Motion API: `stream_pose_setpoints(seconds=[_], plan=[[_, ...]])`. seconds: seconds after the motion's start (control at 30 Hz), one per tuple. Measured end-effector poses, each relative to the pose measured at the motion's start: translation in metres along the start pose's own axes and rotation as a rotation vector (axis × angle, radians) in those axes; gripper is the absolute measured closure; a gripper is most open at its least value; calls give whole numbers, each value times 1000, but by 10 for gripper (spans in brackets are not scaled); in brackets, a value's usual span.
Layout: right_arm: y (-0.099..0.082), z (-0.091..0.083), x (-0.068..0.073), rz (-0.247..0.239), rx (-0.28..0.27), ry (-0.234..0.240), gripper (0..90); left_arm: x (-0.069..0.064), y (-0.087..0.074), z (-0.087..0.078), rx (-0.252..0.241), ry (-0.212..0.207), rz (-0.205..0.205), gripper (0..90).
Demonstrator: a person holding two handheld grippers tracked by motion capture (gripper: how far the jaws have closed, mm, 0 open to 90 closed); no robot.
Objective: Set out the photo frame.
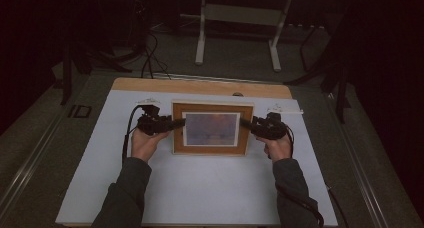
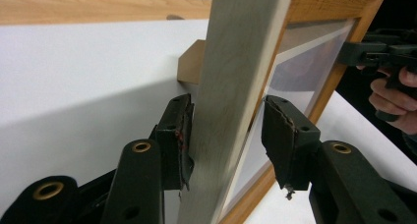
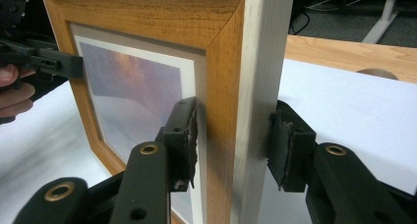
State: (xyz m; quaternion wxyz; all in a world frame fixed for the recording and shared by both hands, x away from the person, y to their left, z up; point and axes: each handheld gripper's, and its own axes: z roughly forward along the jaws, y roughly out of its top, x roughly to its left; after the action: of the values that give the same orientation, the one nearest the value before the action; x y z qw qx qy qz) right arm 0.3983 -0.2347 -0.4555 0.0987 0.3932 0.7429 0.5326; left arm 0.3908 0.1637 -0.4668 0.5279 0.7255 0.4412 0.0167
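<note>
Picture frame stands near the far middle of the table, between the two grippers, its glazed face turned toward the person and tilted back a little. Long axis runs left to right across the table; the shape is a landscape rectangle. Moulding is orange-brown wood with visible grain and mitred corners; the outer edge is a paler, greyish wood. Inside it, a white mat surrounds a hazy print in orange and lavender. A tan cardboard easel stand juts from the back.

White table cover: smooth, matte, rectangular, spread over most of the top. Tabletop: light wood, showing as a bare strip along the far edge.

Left gripper: black, held in the left hand, jaws straddling the frame's left side member. In the left gripper view one worn pad lies against the pale outer edge, while the other stands a little off the glazed face. Jaws apart, no clamp.

Right gripper: black, in the right hand, jaws straddling the right side member. One frayed pad lies close to the front of the moulding; the other stands clear of the back. Not clamped.
</note>
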Motion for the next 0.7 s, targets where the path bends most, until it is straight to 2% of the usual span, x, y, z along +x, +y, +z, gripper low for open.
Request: stream_pose_setpoints(seconds=[0.27,0.57,0.7], plan=[[-3,-5,2,3,5,5,587,0,-2,0,10,-23,-40,557],[-2,-4,2,-5,9,6,573,-1,-2,-1,9,-17,-31,552],[-2,-4,2,-6,11,-4,542,-2,-2,-3,-6,-27,-30,507]])
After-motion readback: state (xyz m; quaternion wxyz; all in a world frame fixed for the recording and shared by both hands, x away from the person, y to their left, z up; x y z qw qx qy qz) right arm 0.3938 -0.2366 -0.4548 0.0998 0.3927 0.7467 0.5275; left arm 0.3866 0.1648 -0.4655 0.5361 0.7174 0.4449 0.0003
